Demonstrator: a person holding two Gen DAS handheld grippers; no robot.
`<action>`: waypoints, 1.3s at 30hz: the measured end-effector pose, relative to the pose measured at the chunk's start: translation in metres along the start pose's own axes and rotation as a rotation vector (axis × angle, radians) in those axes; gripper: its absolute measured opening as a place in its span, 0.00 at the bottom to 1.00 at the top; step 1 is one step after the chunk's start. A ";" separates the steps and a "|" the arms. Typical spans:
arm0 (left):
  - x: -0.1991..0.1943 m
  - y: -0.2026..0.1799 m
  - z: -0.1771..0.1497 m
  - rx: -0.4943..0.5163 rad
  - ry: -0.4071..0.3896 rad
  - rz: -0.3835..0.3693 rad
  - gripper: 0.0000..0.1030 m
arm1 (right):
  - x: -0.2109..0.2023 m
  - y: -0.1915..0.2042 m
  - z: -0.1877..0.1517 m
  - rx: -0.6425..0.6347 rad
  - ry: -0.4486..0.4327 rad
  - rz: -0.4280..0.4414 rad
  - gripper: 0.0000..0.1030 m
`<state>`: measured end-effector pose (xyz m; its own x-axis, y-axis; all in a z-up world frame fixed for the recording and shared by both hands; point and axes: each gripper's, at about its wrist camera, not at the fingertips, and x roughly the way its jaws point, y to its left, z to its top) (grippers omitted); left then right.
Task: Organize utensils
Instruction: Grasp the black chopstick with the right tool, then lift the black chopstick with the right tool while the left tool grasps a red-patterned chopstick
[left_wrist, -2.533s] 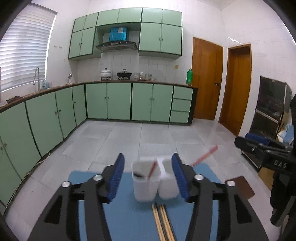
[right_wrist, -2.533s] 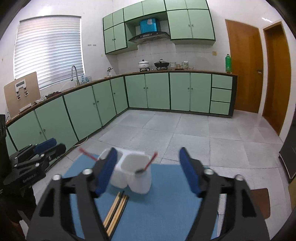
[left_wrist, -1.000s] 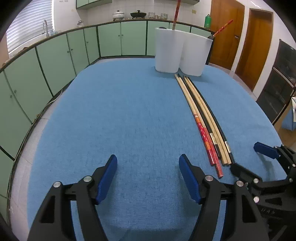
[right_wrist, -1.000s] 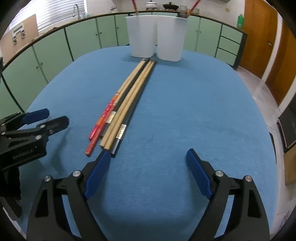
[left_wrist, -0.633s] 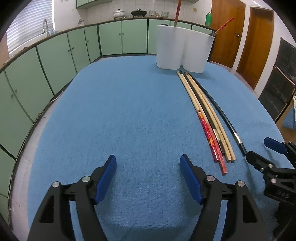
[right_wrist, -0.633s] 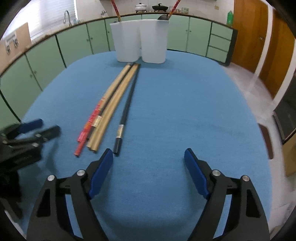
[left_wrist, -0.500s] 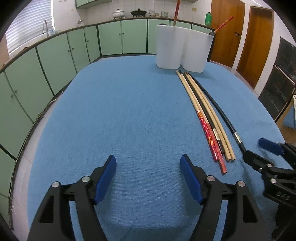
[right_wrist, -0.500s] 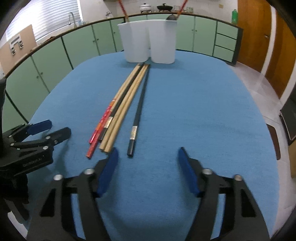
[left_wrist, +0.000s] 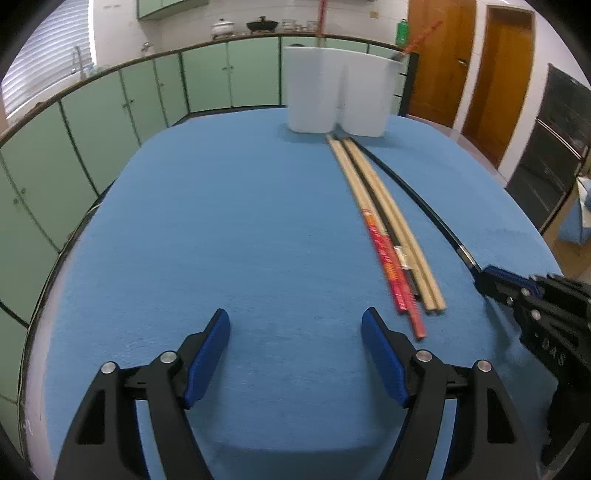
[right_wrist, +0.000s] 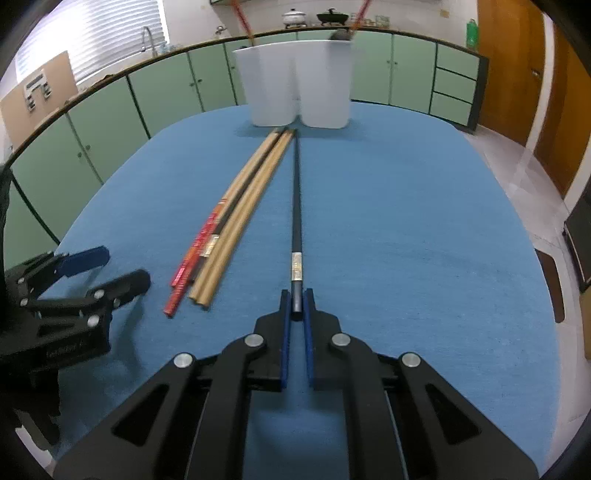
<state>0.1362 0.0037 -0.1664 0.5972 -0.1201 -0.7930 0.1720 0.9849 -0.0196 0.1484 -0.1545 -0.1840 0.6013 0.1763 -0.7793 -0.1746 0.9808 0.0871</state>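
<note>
A black chopstick (right_wrist: 296, 206) with a silver band lies along the blue mat, and my right gripper (right_wrist: 296, 295) is shut on its near end. To its left lies a bundle of two wooden chopsticks (right_wrist: 240, 210), another dark one and a red one (right_wrist: 195, 247). A white two-cup holder (right_wrist: 295, 85) stands at the mat's far edge with red sticks in it. My left gripper (left_wrist: 295, 325) stands open over bare mat, left of the bundle (left_wrist: 384, 210). In that view the right gripper (left_wrist: 487, 275) sits at the black chopstick's (left_wrist: 424, 201) end.
The blue mat (right_wrist: 406, 221) covers a rounded table. Green kitchen cabinets (left_wrist: 110, 110) run along the wall to the left and behind. Wooden doors (left_wrist: 439, 59) stand at the back right. Tiled floor surrounds the table.
My right gripper has shut on the near end of the black chopstick, which now lies apart from the bundle. The left gripper has stayed put and open.
</note>
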 end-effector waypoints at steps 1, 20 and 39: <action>0.000 -0.004 0.000 0.012 0.001 -0.001 0.71 | -0.002 -0.003 -0.001 0.004 -0.001 -0.006 0.06; 0.009 -0.033 0.005 0.024 -0.010 -0.003 0.58 | -0.005 -0.020 -0.007 0.036 -0.003 0.005 0.07; -0.006 -0.027 0.008 -0.065 -0.087 -0.099 0.05 | -0.007 -0.028 -0.008 0.063 -0.017 0.042 0.06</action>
<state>0.1344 -0.0228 -0.1565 0.6464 -0.2247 -0.7292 0.1840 0.9734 -0.1368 0.1426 -0.1841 -0.1857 0.6076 0.2179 -0.7638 -0.1510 0.9758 0.1583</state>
